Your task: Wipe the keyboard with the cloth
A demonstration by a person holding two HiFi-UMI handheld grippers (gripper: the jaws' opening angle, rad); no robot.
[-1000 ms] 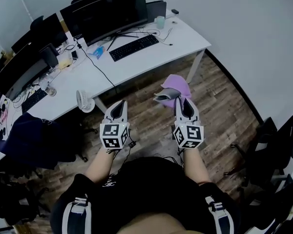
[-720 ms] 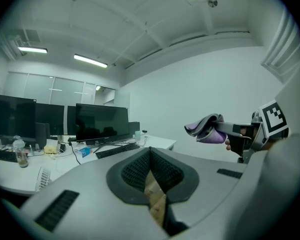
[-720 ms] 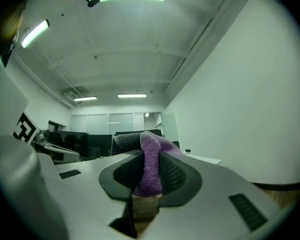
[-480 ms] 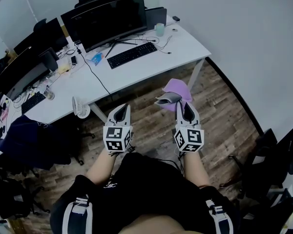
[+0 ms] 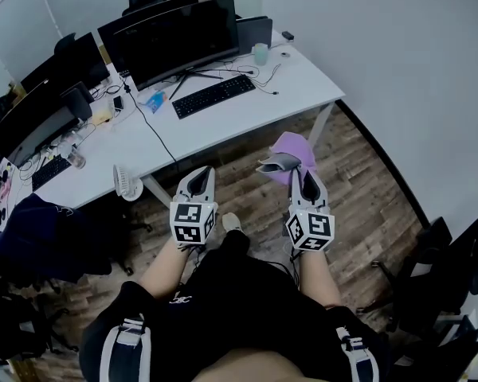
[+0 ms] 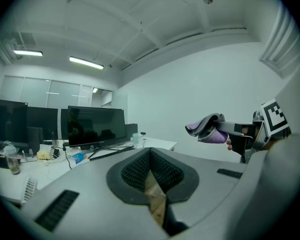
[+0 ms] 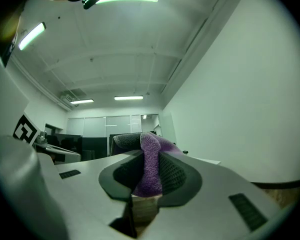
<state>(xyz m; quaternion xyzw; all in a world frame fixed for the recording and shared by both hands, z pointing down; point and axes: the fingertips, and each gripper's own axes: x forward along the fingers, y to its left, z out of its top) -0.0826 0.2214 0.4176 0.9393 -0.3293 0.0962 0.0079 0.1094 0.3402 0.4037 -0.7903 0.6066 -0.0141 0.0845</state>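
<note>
a small white fan (image 5: 127, 183) sits by the near edge of the long white desk (image 5: 303, 82). the left gripper (image 5: 197, 183) is held over the brown wooden floor (image 5: 358, 181), its jaws pressed together with nothing between them. the flat black keyboard (image 5: 213, 96) lies on the desk in front of a wide dark monitor (image 5: 175, 34), well apart from both grippers. the right gripper (image 5: 303, 183) is clamped on the fuzzy purple cloth (image 5: 291, 150), which bunches out ahead of its jaws, above the floor.
</note>
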